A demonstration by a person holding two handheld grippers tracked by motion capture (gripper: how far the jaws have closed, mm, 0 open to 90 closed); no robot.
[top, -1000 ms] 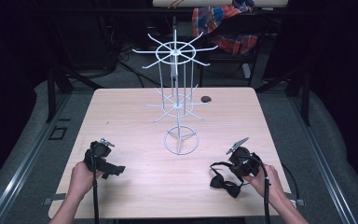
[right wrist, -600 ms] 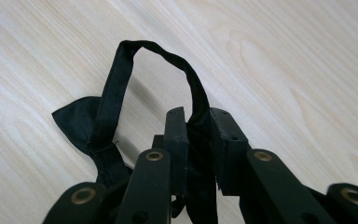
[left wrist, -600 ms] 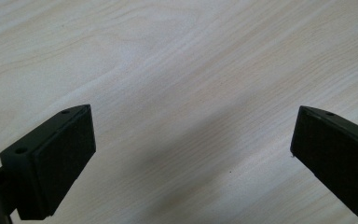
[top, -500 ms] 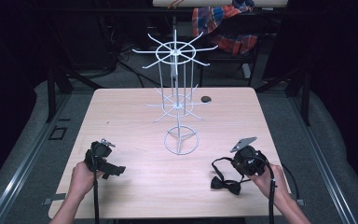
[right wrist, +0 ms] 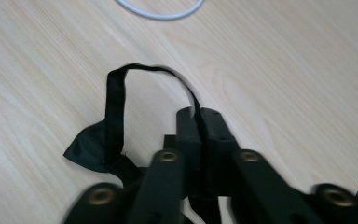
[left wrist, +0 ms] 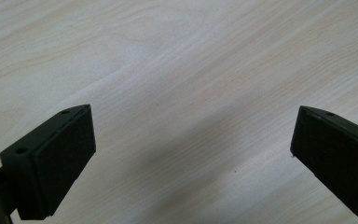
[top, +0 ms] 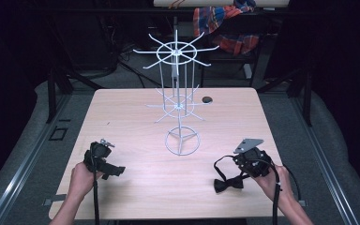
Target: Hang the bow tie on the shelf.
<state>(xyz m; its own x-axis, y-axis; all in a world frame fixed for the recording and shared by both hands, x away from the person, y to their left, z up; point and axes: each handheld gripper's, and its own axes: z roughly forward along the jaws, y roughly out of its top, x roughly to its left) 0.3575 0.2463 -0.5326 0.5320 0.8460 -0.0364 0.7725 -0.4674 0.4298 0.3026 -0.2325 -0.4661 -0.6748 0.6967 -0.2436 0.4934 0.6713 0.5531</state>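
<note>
A black bow tie [top: 228, 184] lies on the wooden table [top: 136, 117] near the front right, its bow [right wrist: 89, 148] flat on the wood. Its thin strap [right wrist: 115, 95] loops up into my right gripper [right wrist: 204, 115]. The jaws have just closed further and now pinch the strap between the pads. In the high view my right gripper [top: 238, 163] hangs just above the bow tie. My left gripper [top: 114, 170] rests near the front left; in its own view it [left wrist: 193, 158] stands wide open over bare wood.
A white wire display rack [top: 178, 93] with radial arms stands at the table's middle on a ring base [top: 182, 140]; part of that ring [right wrist: 161, 11] lies ahead of my right gripper. A small dark object [top: 207, 99] sits behind the rack.
My right gripper has risen a little and shifted slightly right, drawing the strap up with it. The bow stays on the table. The left hand has not moved.
</note>
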